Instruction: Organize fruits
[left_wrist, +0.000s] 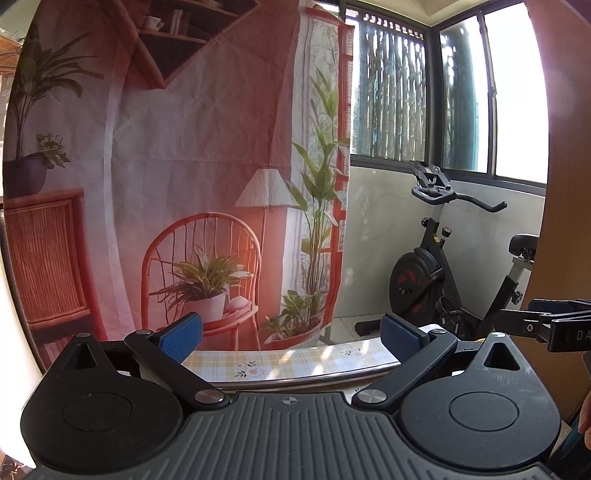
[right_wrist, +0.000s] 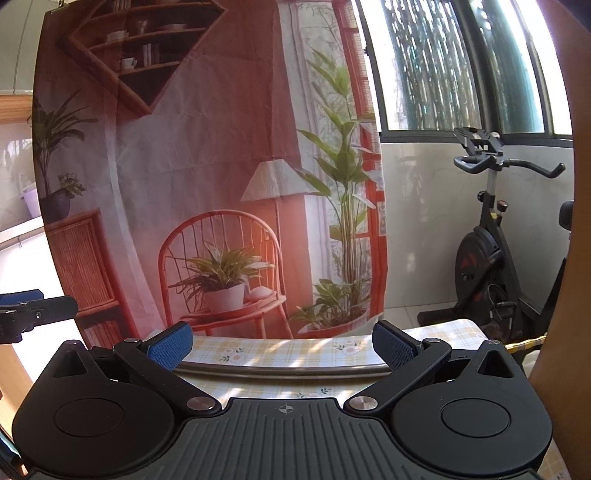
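No fruit shows in either view. My left gripper (left_wrist: 291, 334) is open and empty, held level above the far part of a table with a yellow checked floral cloth (left_wrist: 280, 360). My right gripper (right_wrist: 282, 341) is open and empty too, over the same cloth (right_wrist: 280, 349). A curved metal rim (right_wrist: 280, 370) lies just below the right fingers; it also shows in the left wrist view (left_wrist: 306, 380). The right gripper's side shows at the right edge of the left wrist view (left_wrist: 554, 323), and the left gripper's side at the left edge of the right wrist view (right_wrist: 33, 314).
A printed backdrop (left_wrist: 192, 166) of a room with a red chair hangs behind the table. An exercise bike (left_wrist: 443, 266) stands at the right by the windows, also in the right wrist view (right_wrist: 495, 258). A wooden panel (left_wrist: 569, 184) borders the right side.
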